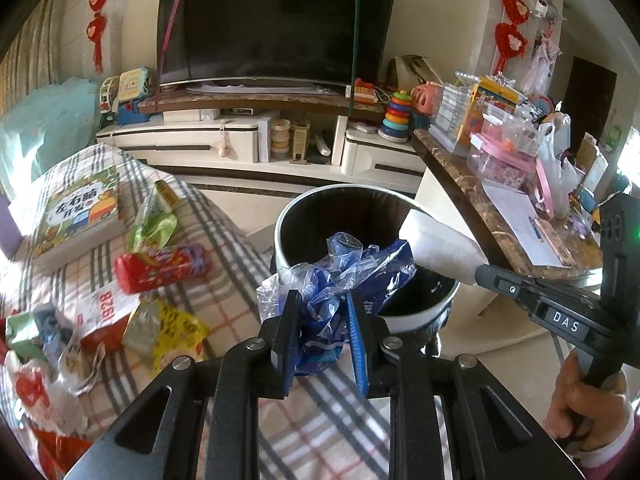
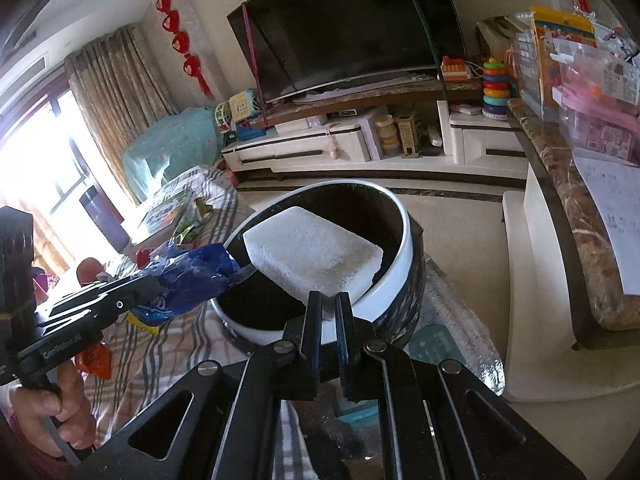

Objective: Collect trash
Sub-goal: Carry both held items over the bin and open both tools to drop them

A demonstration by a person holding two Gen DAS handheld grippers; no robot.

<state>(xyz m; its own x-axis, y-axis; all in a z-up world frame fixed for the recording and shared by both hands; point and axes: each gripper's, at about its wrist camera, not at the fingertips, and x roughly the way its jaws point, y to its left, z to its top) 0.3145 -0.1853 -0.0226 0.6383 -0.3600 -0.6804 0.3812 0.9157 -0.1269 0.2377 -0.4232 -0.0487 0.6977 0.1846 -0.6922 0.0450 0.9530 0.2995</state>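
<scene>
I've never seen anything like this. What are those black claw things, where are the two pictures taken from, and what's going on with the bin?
No robot here: a person holds a two-finger grabber in each hand, each with a camera looking along its fingers. The left gripper clamps a crumpled blue plastic bag; the right gripper clamps a white foam block. Both are held over the black-lined bin. On the checked cloth lie more wrappers, a red snack tube and a children's book.

left gripper (image 1: 320,320) clamped, right gripper (image 2: 329,312) clamped
</scene>
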